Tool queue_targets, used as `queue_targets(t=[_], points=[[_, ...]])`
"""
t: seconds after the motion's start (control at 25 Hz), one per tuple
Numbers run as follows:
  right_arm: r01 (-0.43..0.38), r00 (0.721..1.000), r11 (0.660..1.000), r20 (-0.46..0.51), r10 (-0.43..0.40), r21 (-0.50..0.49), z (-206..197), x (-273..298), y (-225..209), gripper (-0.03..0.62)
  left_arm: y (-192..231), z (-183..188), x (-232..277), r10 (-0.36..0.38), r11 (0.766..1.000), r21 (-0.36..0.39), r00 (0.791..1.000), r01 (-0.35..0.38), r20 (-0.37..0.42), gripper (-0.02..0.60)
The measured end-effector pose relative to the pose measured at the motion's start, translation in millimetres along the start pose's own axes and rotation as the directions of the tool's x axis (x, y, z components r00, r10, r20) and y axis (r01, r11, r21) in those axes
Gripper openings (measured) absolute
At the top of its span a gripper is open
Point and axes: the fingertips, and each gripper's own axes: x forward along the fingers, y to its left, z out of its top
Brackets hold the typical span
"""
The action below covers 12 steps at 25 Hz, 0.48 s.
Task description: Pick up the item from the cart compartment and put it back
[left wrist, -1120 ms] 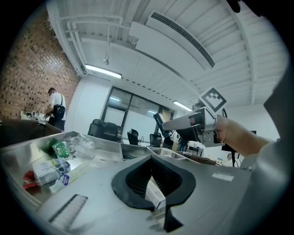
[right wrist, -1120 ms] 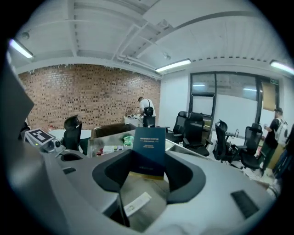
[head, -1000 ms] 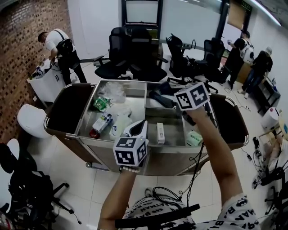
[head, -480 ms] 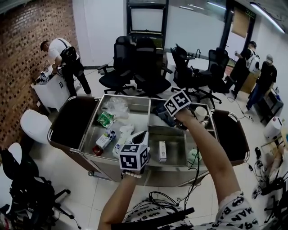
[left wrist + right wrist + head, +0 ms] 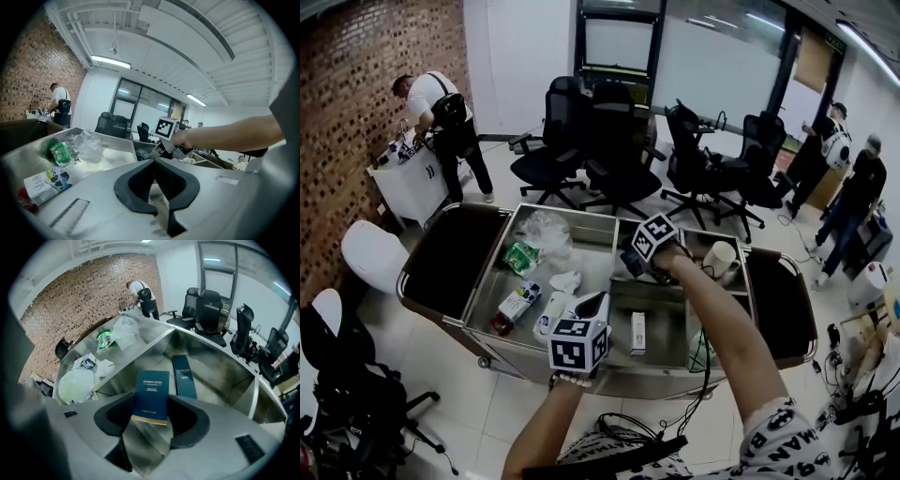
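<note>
My right gripper (image 5: 151, 414) is shut on a dark blue box (image 5: 151, 392) that stands upright between its jaws, pointing steeply down into the cart's middle back compartment (image 5: 220, 376). A second dark blue box (image 5: 183, 376) lies flat on that compartment's floor. In the head view the right gripper (image 5: 636, 262) hangs just over this compartment, its marker cube uppermost. My left gripper (image 5: 592, 305) hovers at the cart's near edge with nothing in it; in the left gripper view its jaws (image 5: 154, 163) meet at the tips.
The steel cart (image 5: 609, 370) holds a milk carton (image 5: 516, 302), a green packet (image 5: 517, 258), a clear plastic bag (image 5: 546, 228), a white tube box (image 5: 637, 333) and a white cup (image 5: 719, 258). Office chairs (image 5: 609, 141) stand behind it. A person (image 5: 436, 112) works at the left wall.
My right gripper has dropped from high above the cart and tipped downward into the middle back compartment, carrying the blue box. The left gripper has shifted only slightly.
</note>
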Motion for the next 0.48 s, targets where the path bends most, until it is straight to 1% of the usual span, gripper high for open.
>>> queue_targets(t=[0.16,0.28,0.48], points=[[0.028,0.997,0.999,-0.069,-0.031,-0.045,-4.0,17.7,-3.5,0.238,10.1,-11.3,-2.6,0.018,0.999,-0.03,1.0,-0.018,-0.001,0.0],[0.01,0.994,0.998,-0.104,-0.017,-0.06,-4.3,27.3,1.6,0.239,17.8,-13.6,-8.1,0.034,0.998,-0.049,0.999,-0.034,0.01,0.0],[-0.006,0.991,0.998,-0.134,-0.002,-0.06,-2.9,38.7,5.1,0.244,26.2,-14.9,-15.6,0.058,0.996,-0.067,0.998,-0.057,0.017,0.0]])
